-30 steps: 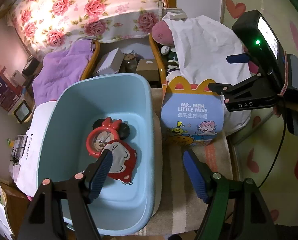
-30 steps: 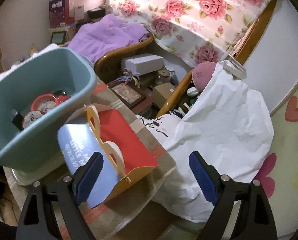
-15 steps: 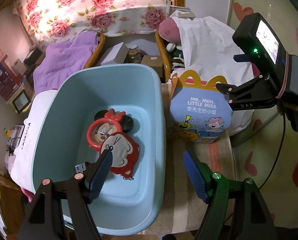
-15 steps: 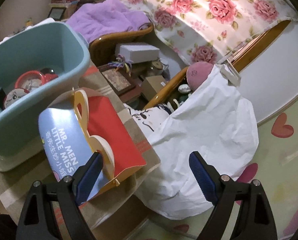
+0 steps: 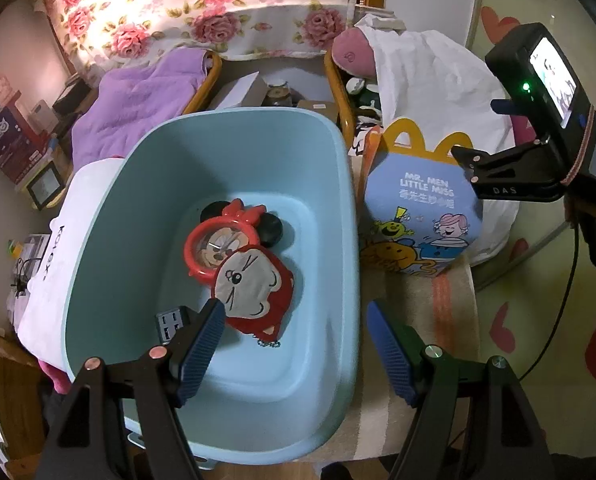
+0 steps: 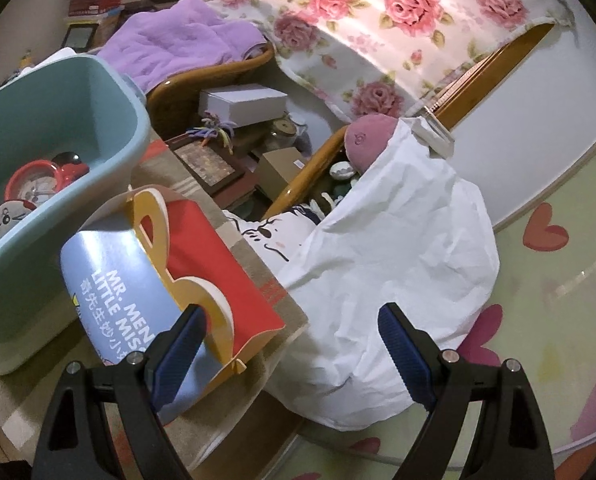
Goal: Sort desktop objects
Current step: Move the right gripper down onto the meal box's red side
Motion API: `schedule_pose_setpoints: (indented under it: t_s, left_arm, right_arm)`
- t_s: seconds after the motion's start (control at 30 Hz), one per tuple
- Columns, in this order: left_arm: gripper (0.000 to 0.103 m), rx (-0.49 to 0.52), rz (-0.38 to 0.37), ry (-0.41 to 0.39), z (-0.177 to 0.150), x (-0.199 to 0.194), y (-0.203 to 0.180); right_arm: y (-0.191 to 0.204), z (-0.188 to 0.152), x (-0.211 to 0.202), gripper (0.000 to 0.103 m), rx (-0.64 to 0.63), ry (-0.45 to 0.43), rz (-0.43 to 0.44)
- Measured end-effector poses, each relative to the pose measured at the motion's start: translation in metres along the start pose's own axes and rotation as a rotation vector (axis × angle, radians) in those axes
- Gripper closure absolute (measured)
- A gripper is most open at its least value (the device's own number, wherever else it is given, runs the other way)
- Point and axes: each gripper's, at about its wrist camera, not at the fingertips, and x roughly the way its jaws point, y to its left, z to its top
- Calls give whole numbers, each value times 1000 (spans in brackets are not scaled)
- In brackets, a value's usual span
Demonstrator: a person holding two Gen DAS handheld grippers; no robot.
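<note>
The left hand-held gripper point(image 5: 291, 336) is hanging over the near rim of the light blue tub point(image 5: 346, 240), jaws spread and gripping nothing; its left finger is inside the tub, its right finger outside over the striped cloth on the tabletop point(image 5: 430, 312). Already lying in the tub are 3 things: a red mouse-shaped clock point(image 5: 221, 240), a round-faced red plush pouch point(image 5: 257, 288) overlapping it, and a small dark charger block point(image 5: 171, 320) just beside the left finger.

The right hand-held gripper point(image 6: 289, 350) is also released and empty. It is hovering at the cardboard meal box point(image 6: 137, 300), which is standing upright on the cloth just to the right of the tub. The left finger is sitting right at the yellow arched handle point(image 6: 193, 292); I cannot tell whether it is touching.

The box looks like the next thing to go in. To do it well, I would be centring both pads on the yellow handle or across the narrow red roof, not the broad blue face, since thin card buckles under a wide pinch. Closing gently, lifting straight up over the rim, and lowering it into the free space beyond the clock seems safest. The left gripper should be moving clear of the rim first.
</note>
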Motion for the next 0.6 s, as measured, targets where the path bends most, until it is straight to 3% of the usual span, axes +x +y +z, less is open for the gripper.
schedule_pose_setpoints:
  t_s: [0.33,0.5,0.6]
  left_arm:
    - [26,-5,-5,11,-2,5,5]
    - [26,-8,-7,10,-2,4,5]
    - [26,-11,-7,17,-2,5,5]
  right_arm:
    - [26,7,-4,12,-220,5,-133]
    - [28,11,1,12,-271,12,-129]
    - [21,15,7,12,-263,29,-46]
